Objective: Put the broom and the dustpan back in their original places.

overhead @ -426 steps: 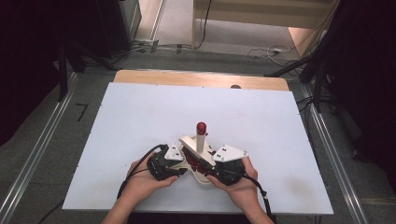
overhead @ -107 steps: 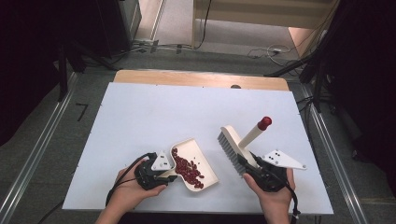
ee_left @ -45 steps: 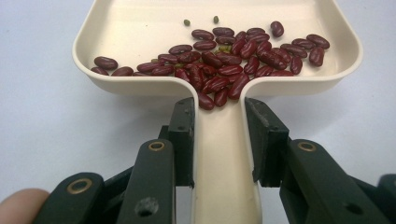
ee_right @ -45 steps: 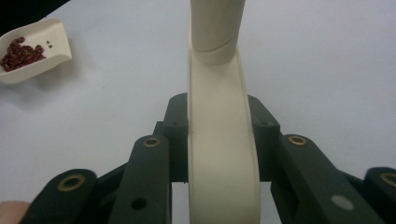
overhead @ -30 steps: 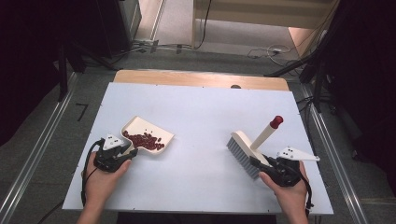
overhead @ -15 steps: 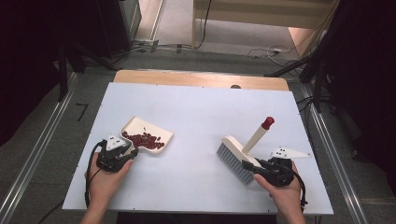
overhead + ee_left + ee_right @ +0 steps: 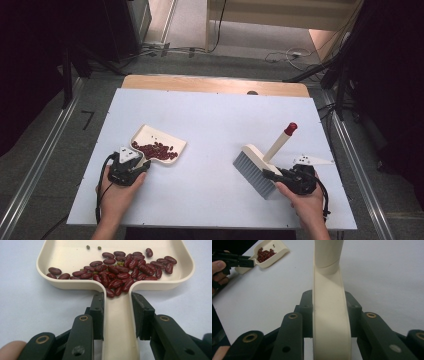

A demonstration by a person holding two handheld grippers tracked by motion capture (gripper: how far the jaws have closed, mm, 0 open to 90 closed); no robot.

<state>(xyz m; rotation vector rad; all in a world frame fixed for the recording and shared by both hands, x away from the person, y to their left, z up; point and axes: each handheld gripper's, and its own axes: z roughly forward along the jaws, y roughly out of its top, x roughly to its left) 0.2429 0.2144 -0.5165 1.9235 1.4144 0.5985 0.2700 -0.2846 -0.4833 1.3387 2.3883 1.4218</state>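
On the pale blue desk in the high view, the cream plastic dustpan loaded with dark red kidney beans sits at the near left, its handle running back into the left tool. Well apart at the near right, the cream hand brush with grey bristles and a red-tipped handle is carried by the right tool, handle slanting up toward the far right, bristles facing the desk.

From the left gripper view, the left tool is partly closed, its jaws clamping the dustpan's handle, with the beans heaped near the handle mouth.

From the right gripper view, the right tool pinches the brush's back between partly closed jaws; the dustpan lies far to the left, so the left hand is the nearer one.
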